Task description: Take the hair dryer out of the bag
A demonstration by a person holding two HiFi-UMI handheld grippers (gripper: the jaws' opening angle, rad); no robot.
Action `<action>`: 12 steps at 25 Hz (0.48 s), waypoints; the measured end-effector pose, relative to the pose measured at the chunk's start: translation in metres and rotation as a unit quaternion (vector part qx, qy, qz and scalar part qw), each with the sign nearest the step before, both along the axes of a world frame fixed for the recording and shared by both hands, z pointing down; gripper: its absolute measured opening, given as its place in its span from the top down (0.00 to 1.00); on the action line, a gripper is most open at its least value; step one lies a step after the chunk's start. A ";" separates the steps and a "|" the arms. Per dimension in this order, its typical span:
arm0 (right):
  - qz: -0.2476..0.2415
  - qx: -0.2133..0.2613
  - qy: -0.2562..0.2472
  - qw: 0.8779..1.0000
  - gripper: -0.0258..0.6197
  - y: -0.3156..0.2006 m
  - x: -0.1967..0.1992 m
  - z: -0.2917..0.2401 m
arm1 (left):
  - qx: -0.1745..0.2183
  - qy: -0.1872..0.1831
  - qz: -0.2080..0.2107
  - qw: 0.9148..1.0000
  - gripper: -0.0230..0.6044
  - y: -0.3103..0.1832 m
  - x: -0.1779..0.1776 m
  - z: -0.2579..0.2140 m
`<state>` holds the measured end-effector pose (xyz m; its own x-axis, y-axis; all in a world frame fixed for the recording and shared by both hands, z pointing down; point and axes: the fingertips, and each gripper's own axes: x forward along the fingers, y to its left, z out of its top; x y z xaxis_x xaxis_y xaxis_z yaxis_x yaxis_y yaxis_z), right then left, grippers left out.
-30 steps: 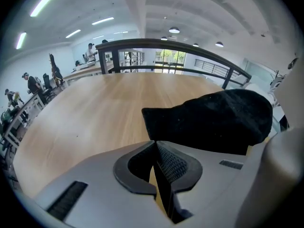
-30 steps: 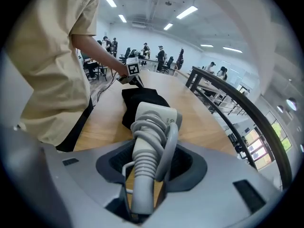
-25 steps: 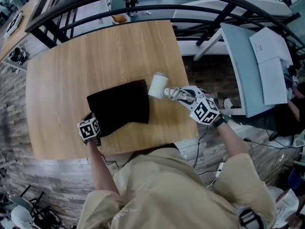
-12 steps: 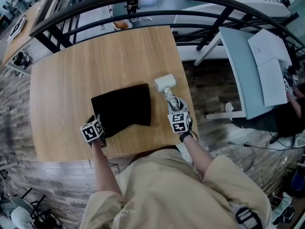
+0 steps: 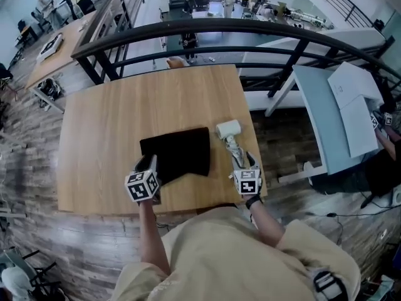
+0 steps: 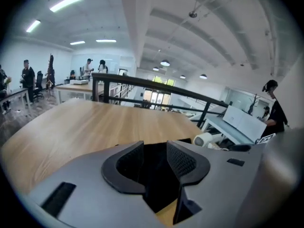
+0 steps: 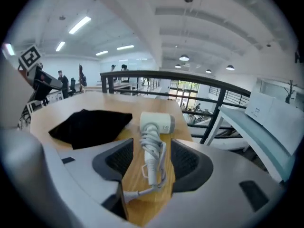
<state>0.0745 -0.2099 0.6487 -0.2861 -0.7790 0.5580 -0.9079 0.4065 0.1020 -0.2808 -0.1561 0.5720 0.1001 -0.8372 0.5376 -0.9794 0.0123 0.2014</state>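
The white hair dryer (image 5: 228, 130) lies on the wooden table (image 5: 106, 124) just right of the flat black bag (image 5: 178, 152), its cord wound round the handle. My right gripper (image 5: 243, 162) sits at the handle's near end. Its jaws are opening, and the handle lies between them without the pads (image 7: 124, 158) pressing on it. In the right gripper view the hair dryer (image 7: 155, 122) is dead ahead and the bag (image 7: 88, 125) to its left. My left gripper (image 5: 149, 163) hovers over the bag's near left corner; its jaws are opening and hold nothing. Past those jaws the left gripper (image 6: 154, 151) view shows the bag (image 6: 152, 175) and, at the right, the hair dryer (image 6: 205, 139).
A dark metal railing (image 5: 188, 33) runs along the table's far edge. A light blue desk (image 5: 326, 111) with papers stands to the right across a gap, with a person (image 6: 273, 103) beside it. The table's right edge is close to the hair dryer.
The right gripper swung from the dryer's right side to its near end, rolled level, and widened its jaws. The left gripper let go of the bag's corner and rose.
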 end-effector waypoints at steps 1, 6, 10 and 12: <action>-0.001 0.016 -0.015 1.000 0.62 0.006 -0.005 -0.016 | 0.016 0.004 0.006 1.000 0.71 0.003 0.009 -0.012; -0.053 0.085 -0.076 0.992 0.78 0.017 -0.052 -0.100 | 0.087 -0.031 0.031 0.995 0.76 0.005 0.043 -0.063; -0.098 0.148 -0.104 0.979 0.87 0.027 -0.089 -0.178 | 0.136 -0.063 0.042 0.988 0.83 0.012 0.061 -0.108; -0.121 0.178 -0.103 0.971 0.91 0.035 -0.102 -0.212 | 0.170 -0.068 0.041 0.982 0.89 0.018 0.068 -0.134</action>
